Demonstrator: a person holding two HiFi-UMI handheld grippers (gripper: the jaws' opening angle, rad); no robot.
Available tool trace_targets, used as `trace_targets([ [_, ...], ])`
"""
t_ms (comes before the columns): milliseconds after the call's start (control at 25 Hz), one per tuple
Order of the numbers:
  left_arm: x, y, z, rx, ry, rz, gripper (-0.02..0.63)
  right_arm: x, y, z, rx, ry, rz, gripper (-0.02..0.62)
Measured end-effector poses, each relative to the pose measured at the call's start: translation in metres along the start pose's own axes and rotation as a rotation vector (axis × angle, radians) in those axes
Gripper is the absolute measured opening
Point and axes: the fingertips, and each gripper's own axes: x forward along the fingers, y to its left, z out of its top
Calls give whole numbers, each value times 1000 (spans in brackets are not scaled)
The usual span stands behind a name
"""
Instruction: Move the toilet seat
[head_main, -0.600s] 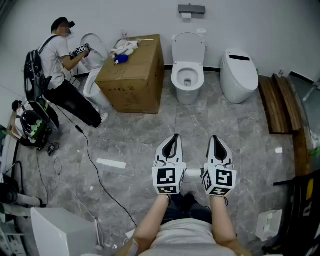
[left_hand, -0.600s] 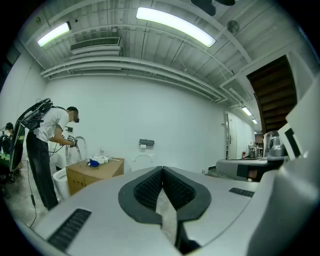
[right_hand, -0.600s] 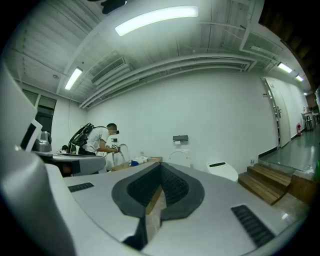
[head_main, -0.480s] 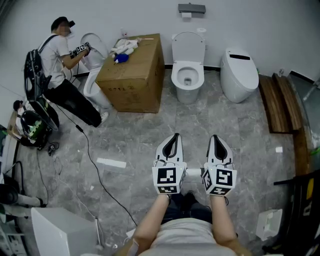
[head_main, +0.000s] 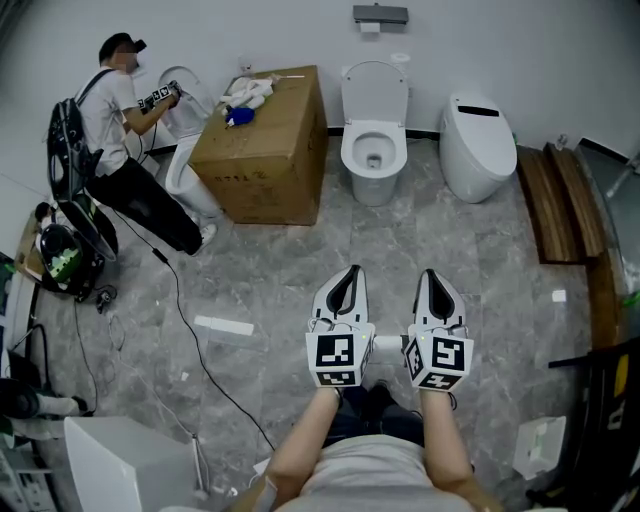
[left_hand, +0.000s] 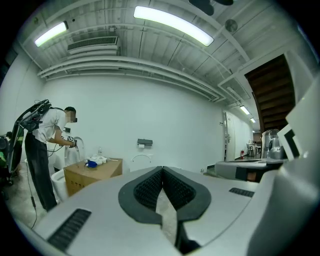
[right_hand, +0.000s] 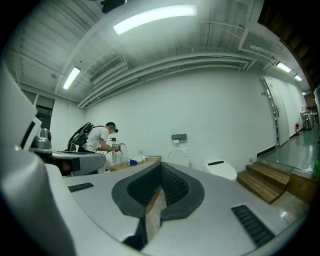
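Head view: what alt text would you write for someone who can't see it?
From above, a person's left tongs and right tongs, both shut and empty, point side by side over a grey floor. Along the wall stand a toilet with its lid raised, a closed toilet and a cardboard box; left of the box another person bends over a third toilet.

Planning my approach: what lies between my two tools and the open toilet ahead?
Only bare grey floor, as the head view shows, from the left tool and right tool up to the open toilet; the cardboard box stands aside.
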Motion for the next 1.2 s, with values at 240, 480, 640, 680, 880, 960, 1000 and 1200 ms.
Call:
trace_targets([
  [240, 6, -5, -1, 18, 8, -1, 15, 1, -7, -3, -11, 7, 9, 15],
  [480, 17, -12, -3, 10, 18, 18, 15, 6, -28, -9, 9, 24, 8, 15],
  [640, 23, -18, -6, 5, 26, 32, 15, 10, -42, -13, 21, 38, 12, 15],
  [680, 23, -19, -7, 3, 28, 37, 15, 10, -43, -14, 20, 43, 15, 15],
  [880, 29, -23, -13, -15, 35, 59, 15, 14, -47, -20, 14, 58, 42, 15],
  [960, 33, -25, -14, -9, 40, 56, 15, 17, -48, -24, 13, 67, 49, 15],
  [1000, 35, -25, -13, -5, 41, 56, 15, 20, -48, -24, 12, 70, 52, 15],
  [1200, 49, -15, -17, -1, 47, 65, 15, 37, -46, -26, 9, 75, 58, 15],
])
